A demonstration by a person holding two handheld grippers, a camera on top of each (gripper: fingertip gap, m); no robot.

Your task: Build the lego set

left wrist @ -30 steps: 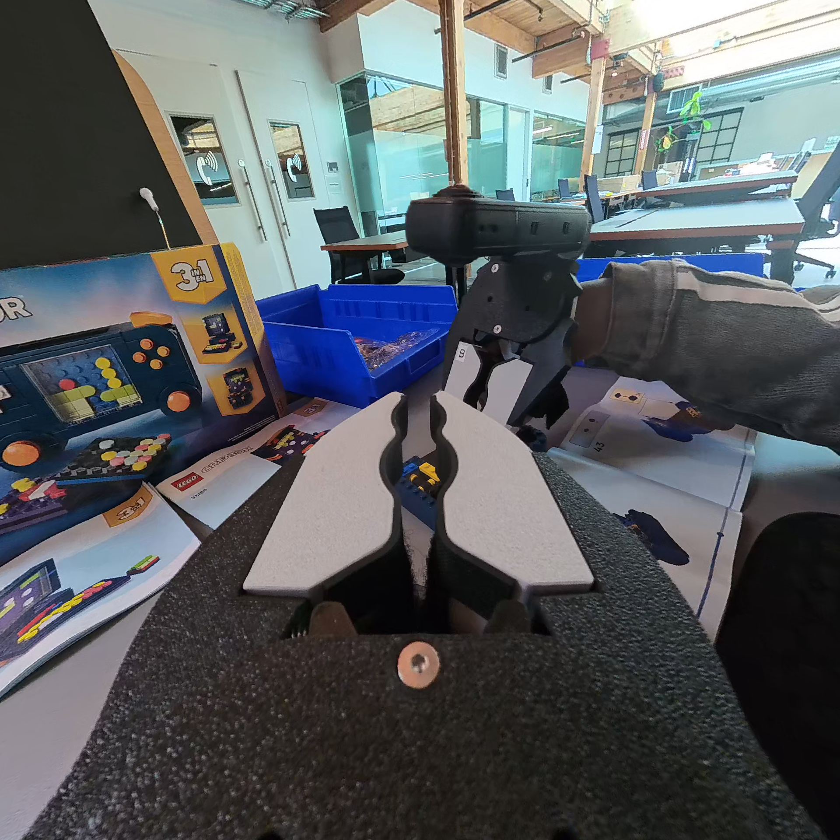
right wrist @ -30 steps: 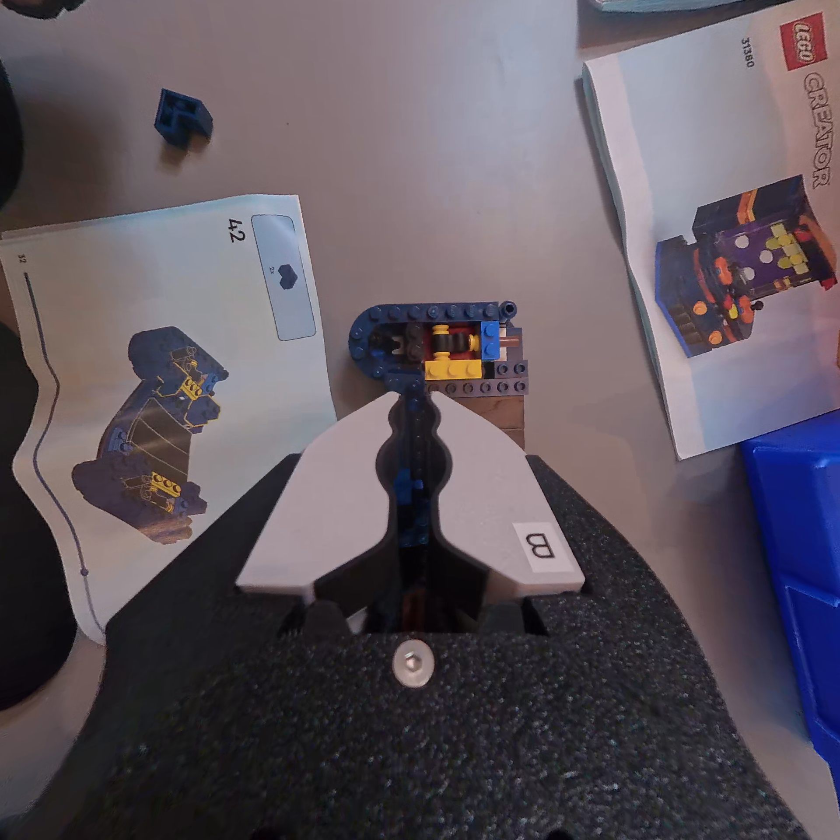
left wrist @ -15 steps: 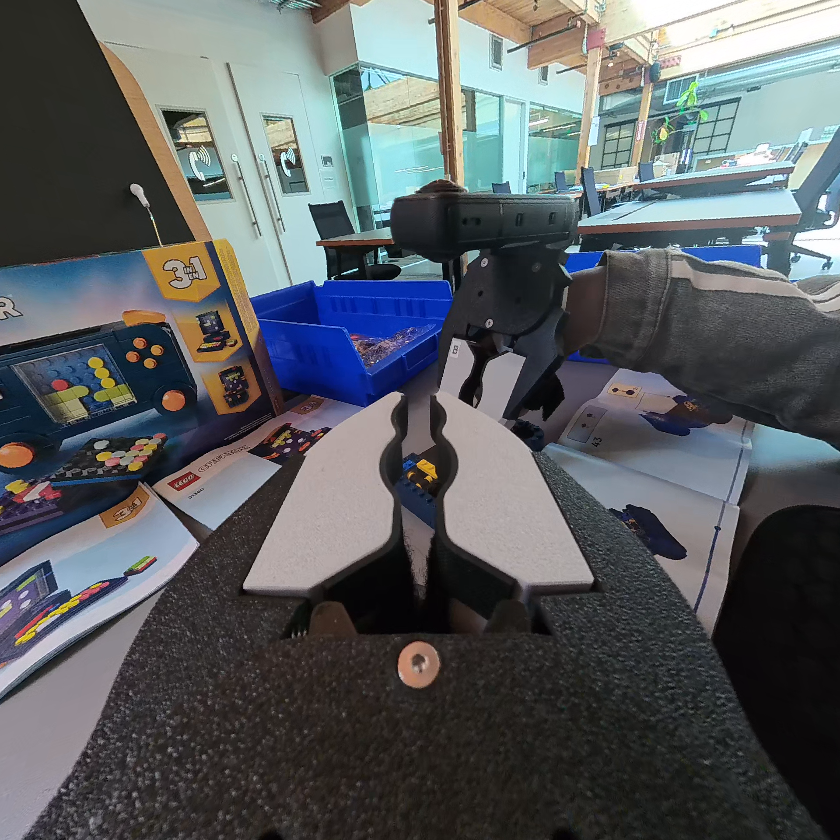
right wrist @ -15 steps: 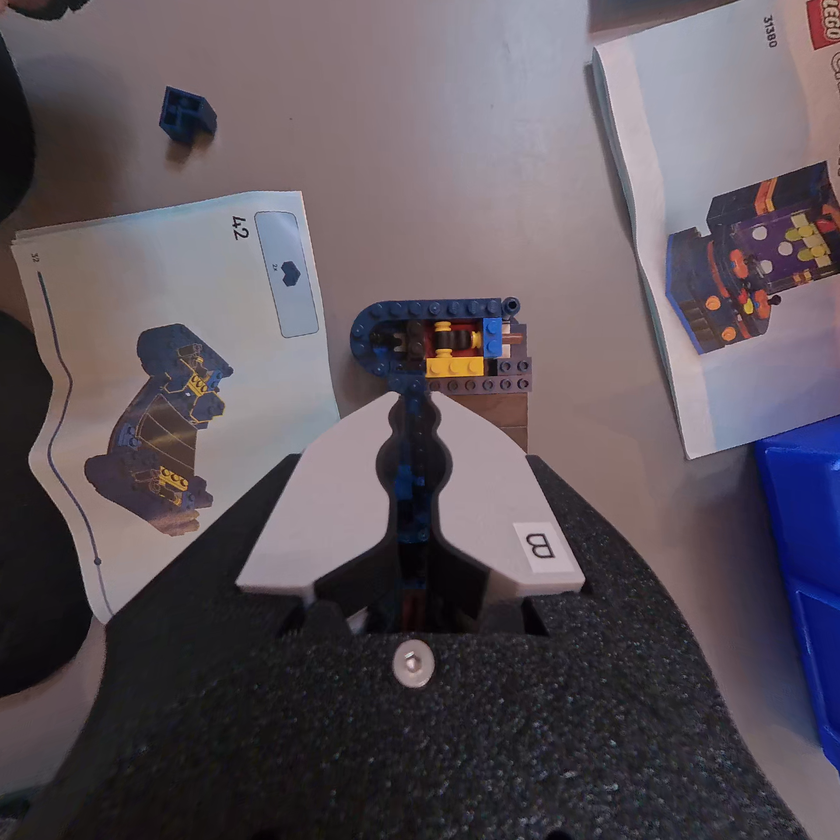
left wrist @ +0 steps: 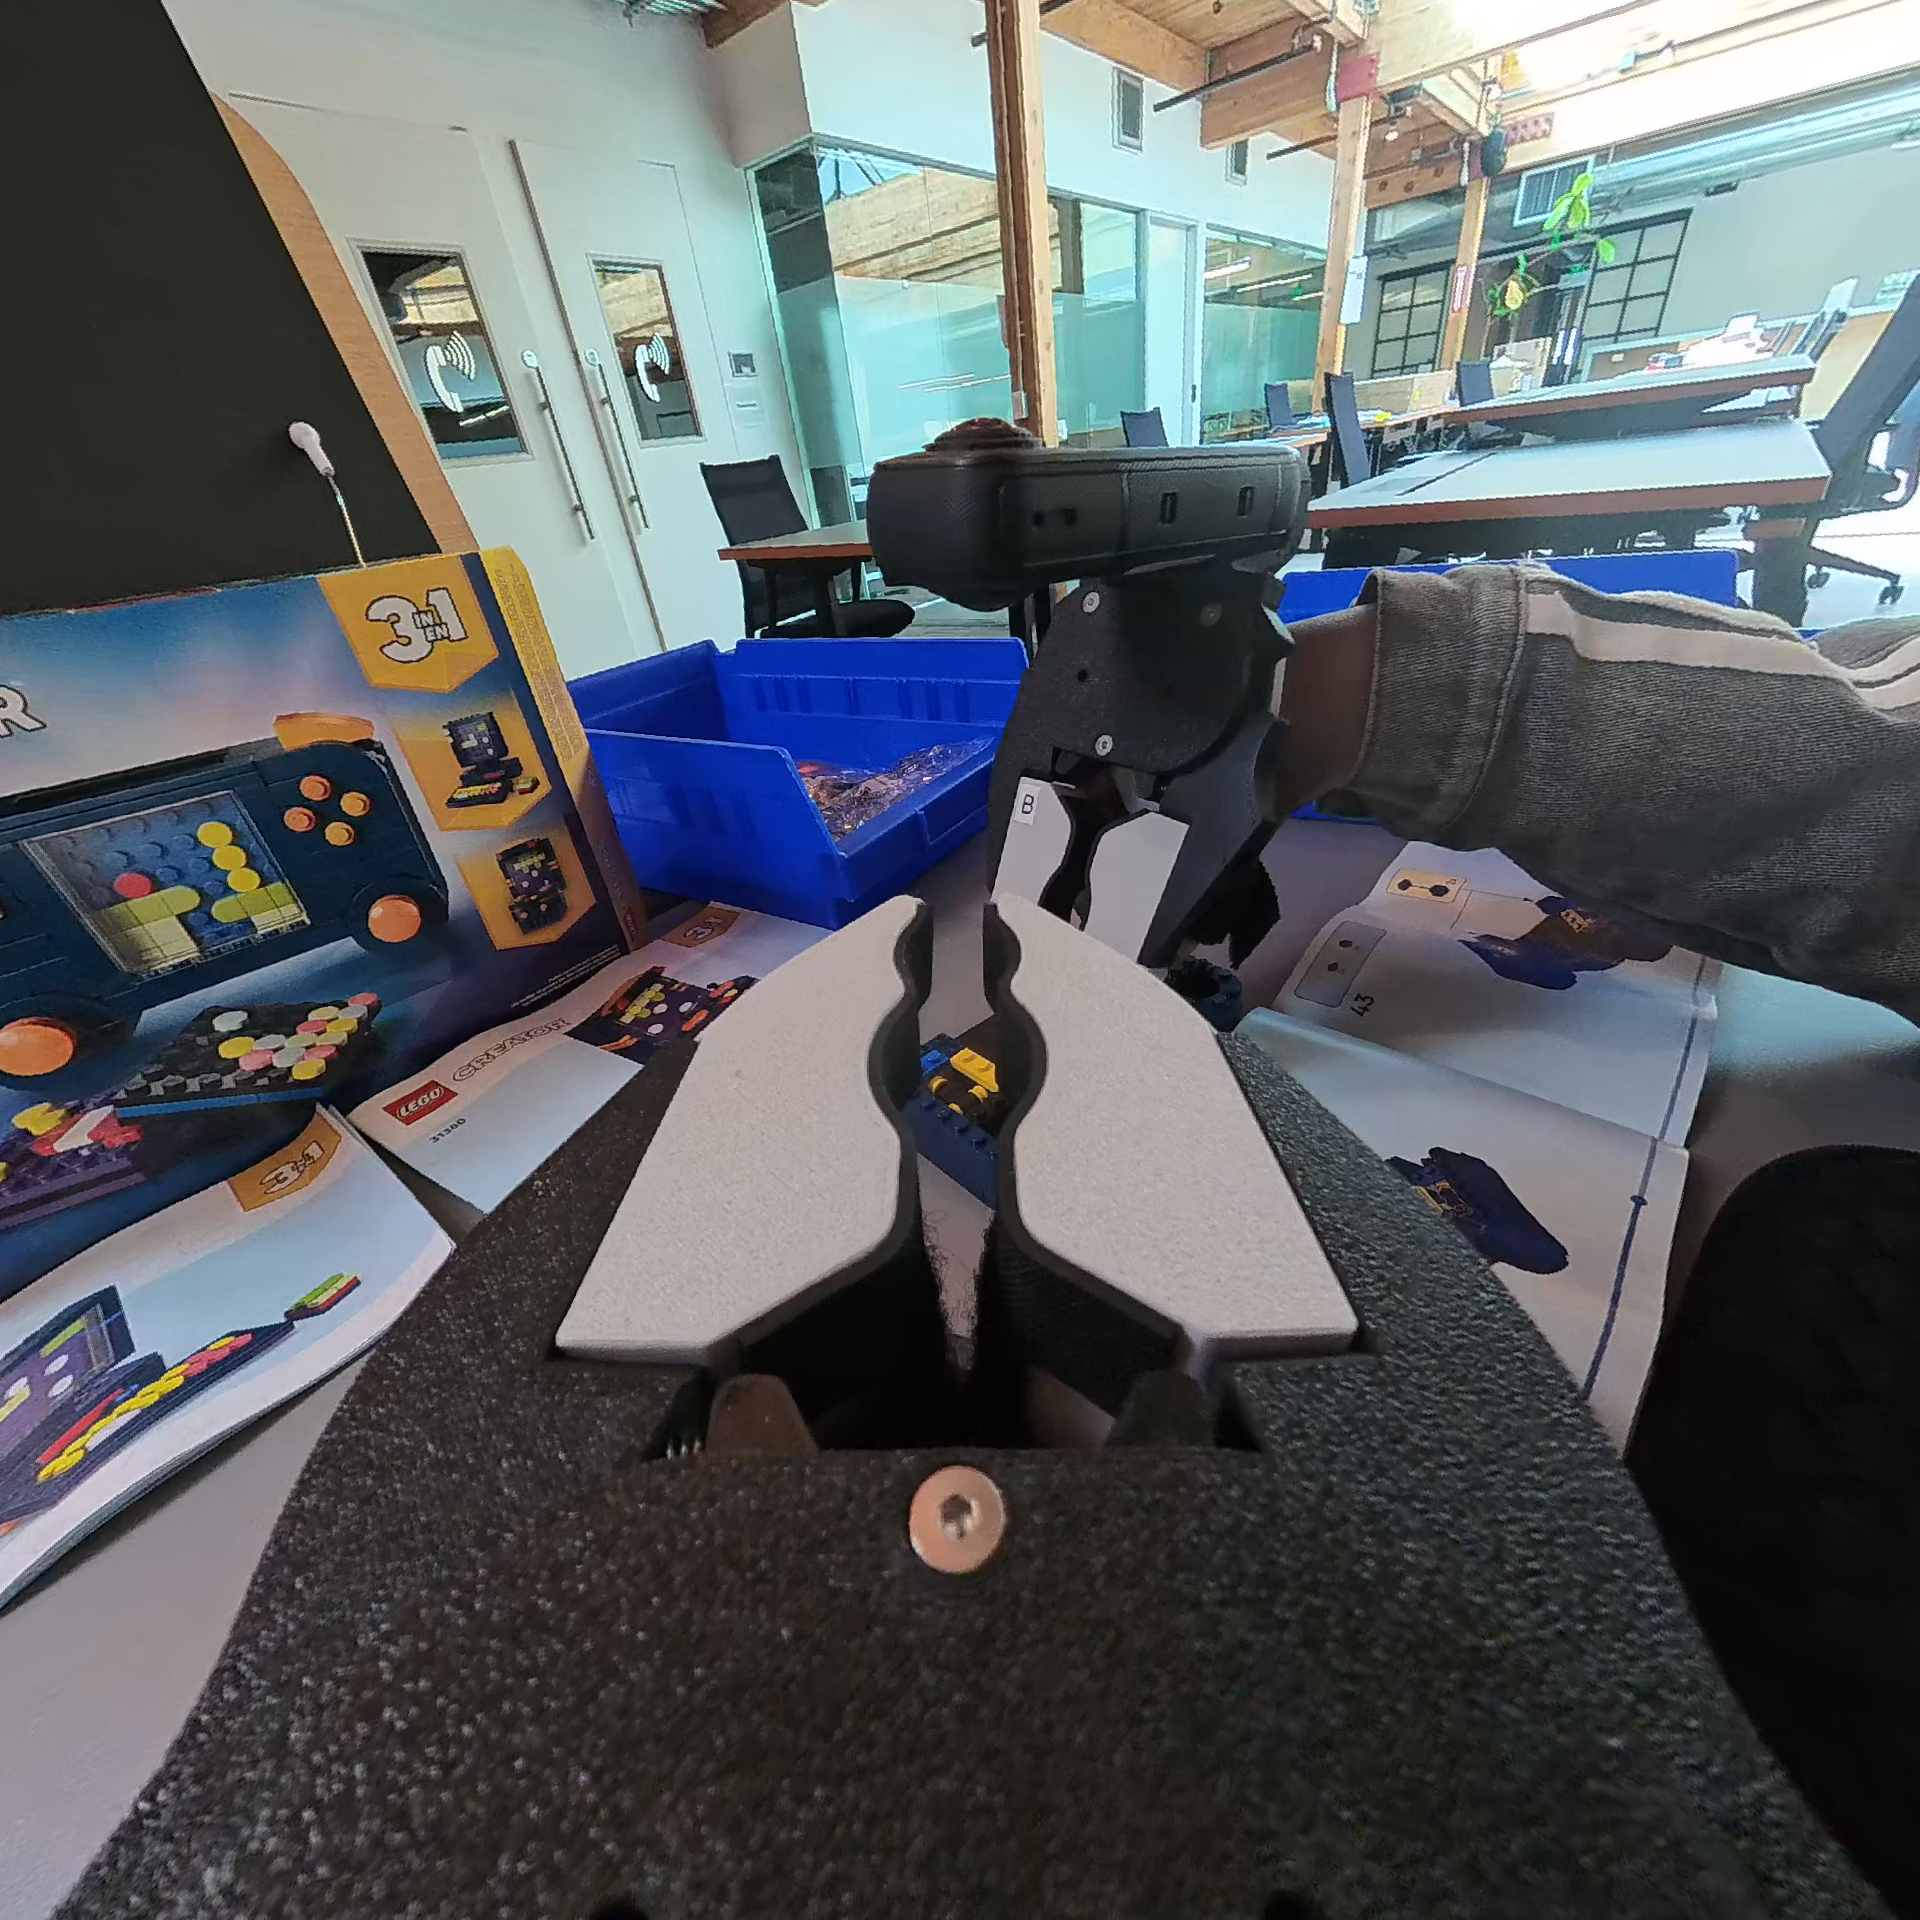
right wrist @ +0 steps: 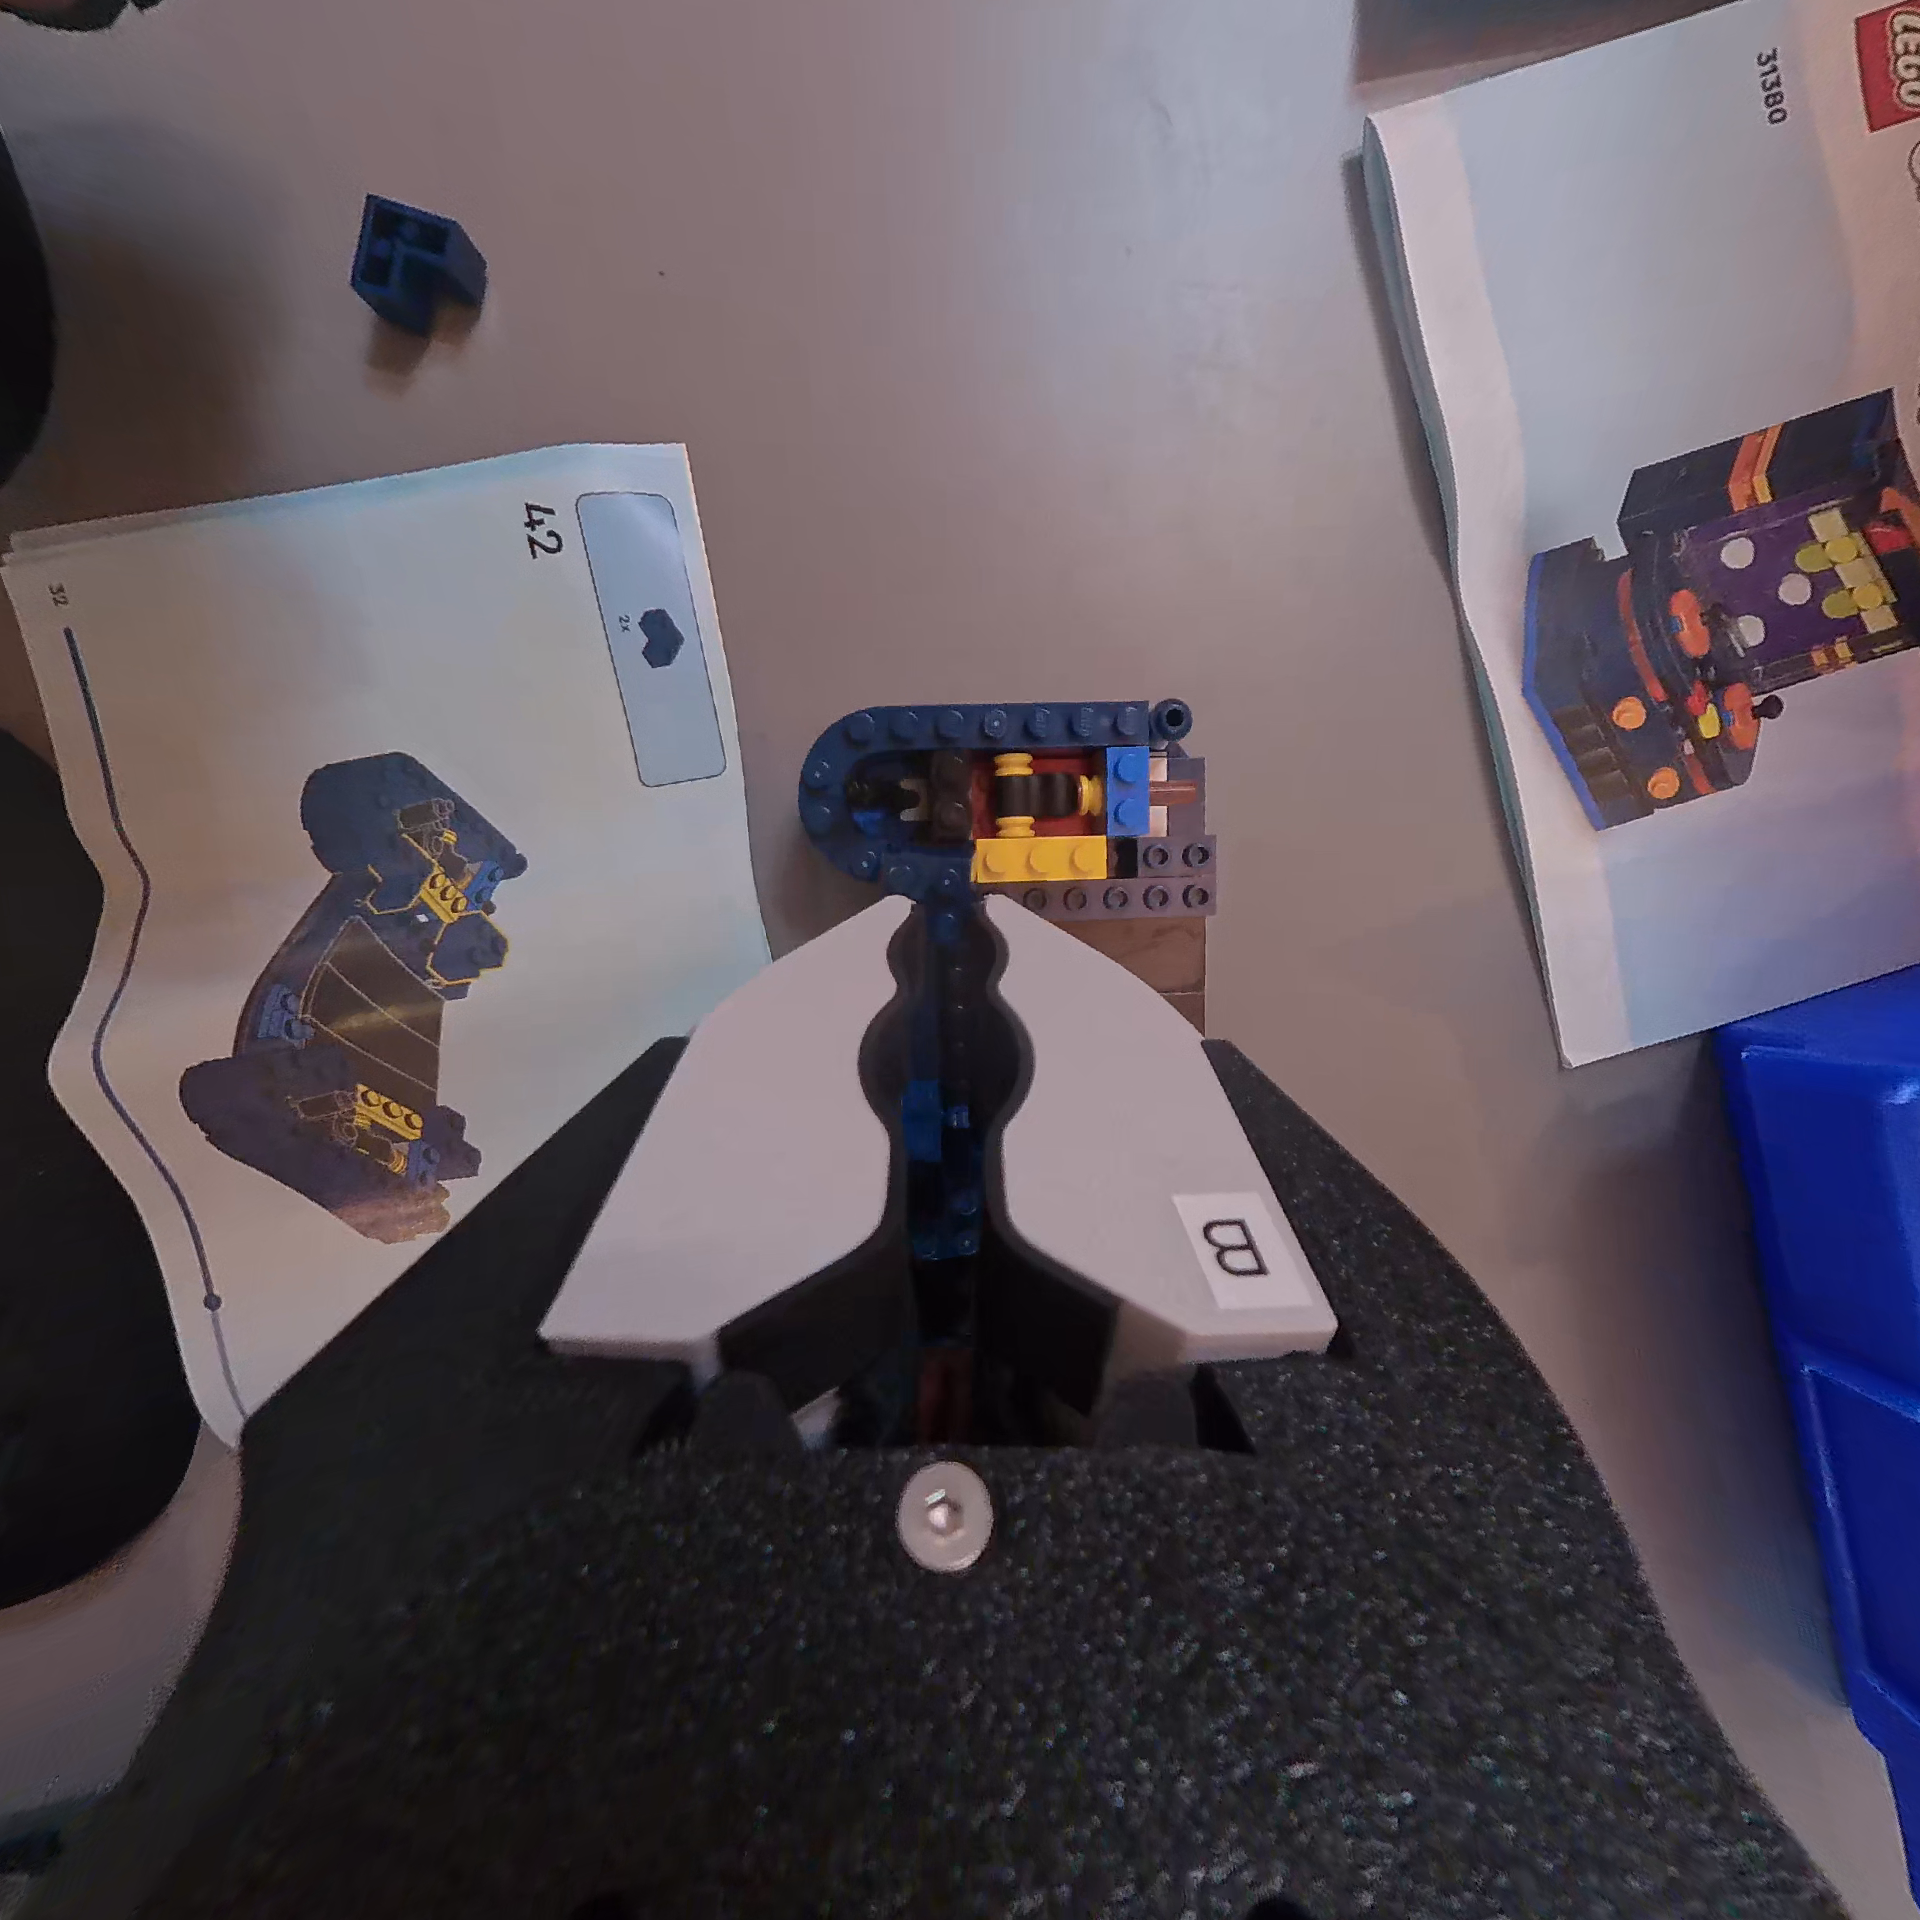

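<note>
My right gripper (right wrist: 948, 902) points down at the grey table (right wrist: 1039, 364) and is shut on a small brick model (right wrist: 1039, 862). The model's dark blue wall runs between the pads; its yellow, blue and black parts show past the tips. In the left wrist view the right gripper (left wrist: 1086, 899) hangs beyond my left gripper (left wrist: 956, 914), held by a hand in a grey sleeve (left wrist: 1610, 748). My left gripper's fingers stand a narrow gap apart with only table between the tips. The model (left wrist: 961, 1081) shows through the hollow behind them. A loose dark blue brick (right wrist: 416, 260) lies far left.
An open instruction booklet (right wrist: 364, 831) lies left of the model and a second booklet (right wrist: 1662, 520) to its right. A blue bin (left wrist: 790, 790) with clear bags stands behind, next to the toy set's box (left wrist: 260, 831). Office desks and chairs fill the background. The gap from one gripper's tips to the other's is roughly 12 cm.
Both views drifted a little; in the left wrist view the right gripper shifted slightly left. The right gripper's hold on the model and the left gripper's narrow gap look the same.
</note>
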